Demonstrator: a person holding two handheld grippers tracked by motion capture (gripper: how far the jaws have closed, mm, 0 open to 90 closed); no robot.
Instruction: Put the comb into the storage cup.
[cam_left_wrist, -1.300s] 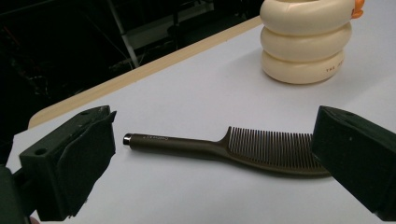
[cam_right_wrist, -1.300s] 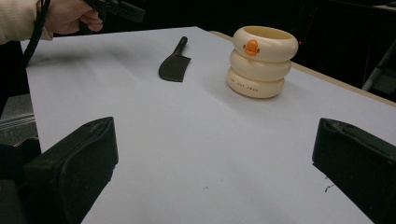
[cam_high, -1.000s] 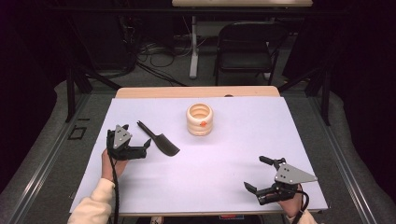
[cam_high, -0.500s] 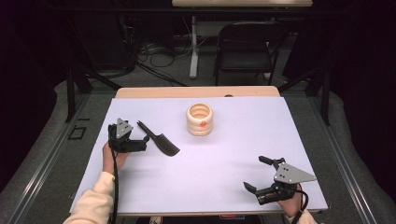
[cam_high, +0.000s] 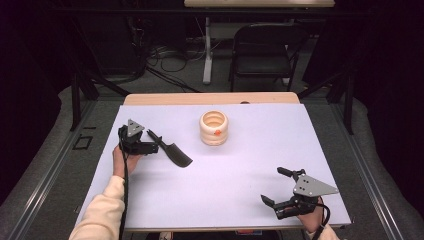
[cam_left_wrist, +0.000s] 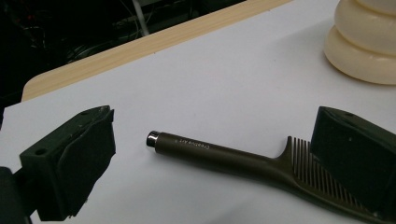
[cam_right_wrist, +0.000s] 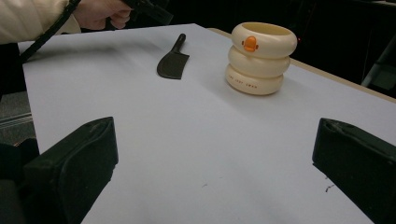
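Observation:
A dark comb (cam_high: 172, 151) with a long handle lies flat on the white table, left of centre. My left gripper (cam_high: 151, 141) is open at the handle end. In the left gripper view the comb (cam_left_wrist: 210, 151) lies between the two jaws of the left gripper (cam_left_wrist: 217, 123), untouched, with its teeth running behind the right jaw. A cream ringed cup (cam_high: 214, 128) with an orange mark stands upright at mid-table, also seen as the cup (cam_left_wrist: 364, 42) and the cup (cam_right_wrist: 261, 56). My right gripper (cam_high: 272, 185) stands open near the front right corner, holding nothing; from the right gripper (cam_right_wrist: 215, 135) the comb (cam_right_wrist: 173, 63) lies far off.
The table top (cam_high: 235, 170) has a wooden far edge (cam_high: 210, 98). A black chair (cam_high: 262, 50) and floor cables stand beyond it. A cream sleeve (cam_high: 102, 215) and the left gripper's cable run up the left side.
My left gripper has moved away from the person and in over the comb's handle end. The right gripper, comb and cup have not moved.

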